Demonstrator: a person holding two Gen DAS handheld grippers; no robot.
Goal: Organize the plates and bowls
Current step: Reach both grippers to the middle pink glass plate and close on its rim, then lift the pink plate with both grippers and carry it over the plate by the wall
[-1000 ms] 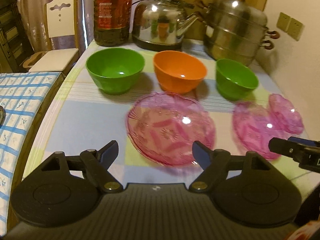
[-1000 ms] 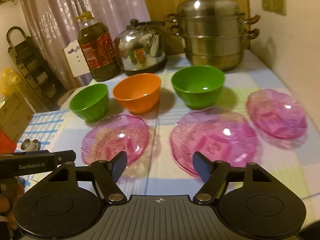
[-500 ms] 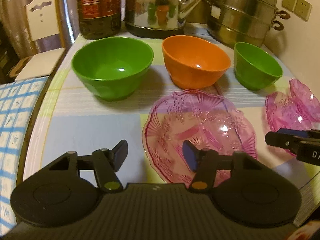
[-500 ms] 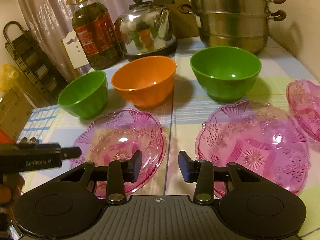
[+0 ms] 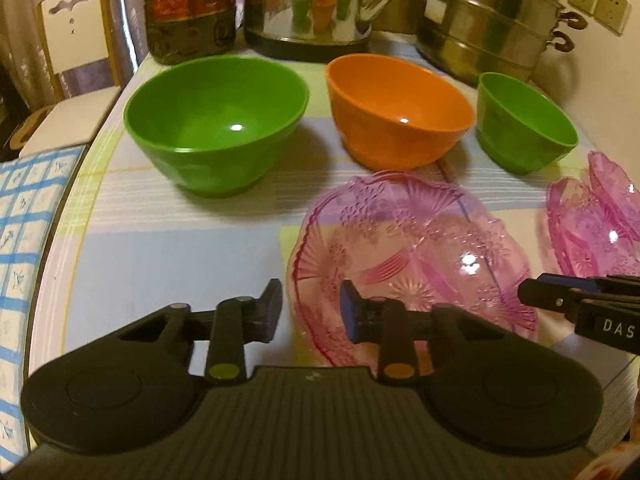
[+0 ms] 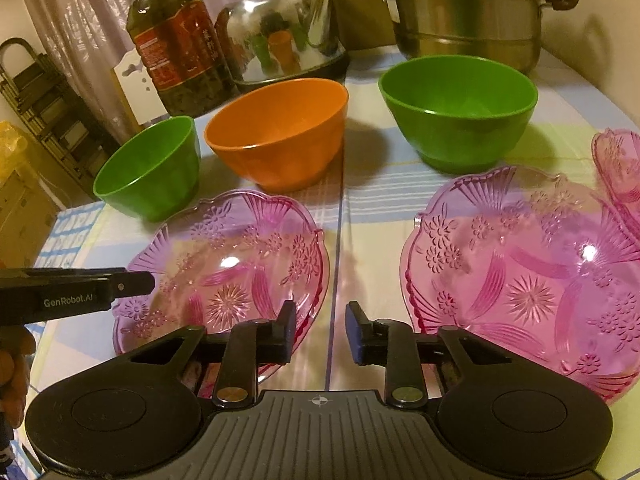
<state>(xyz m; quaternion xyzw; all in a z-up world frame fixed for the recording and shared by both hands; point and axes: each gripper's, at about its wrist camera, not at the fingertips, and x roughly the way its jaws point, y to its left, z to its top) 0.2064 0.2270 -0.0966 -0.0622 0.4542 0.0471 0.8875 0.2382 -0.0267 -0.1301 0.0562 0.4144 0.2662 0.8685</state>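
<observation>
Left of the orange bowl (image 5: 396, 110) sits one green bowl (image 5: 216, 120), right of it another (image 5: 524, 120). In front of it, the left gripper (image 5: 310, 308), jaws apart, straddles a pink plate's (image 5: 408, 256) rim. The right gripper (image 6: 320, 328) gapes between two plates.

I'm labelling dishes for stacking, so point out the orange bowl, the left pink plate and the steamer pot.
orange bowl (image 6: 276, 120): right wrist view, inside wall.
left pink plate (image 6: 232, 264): right wrist view, patterned centre.
steamer pot (image 6: 468, 28): right wrist view, steel side.
</observation>
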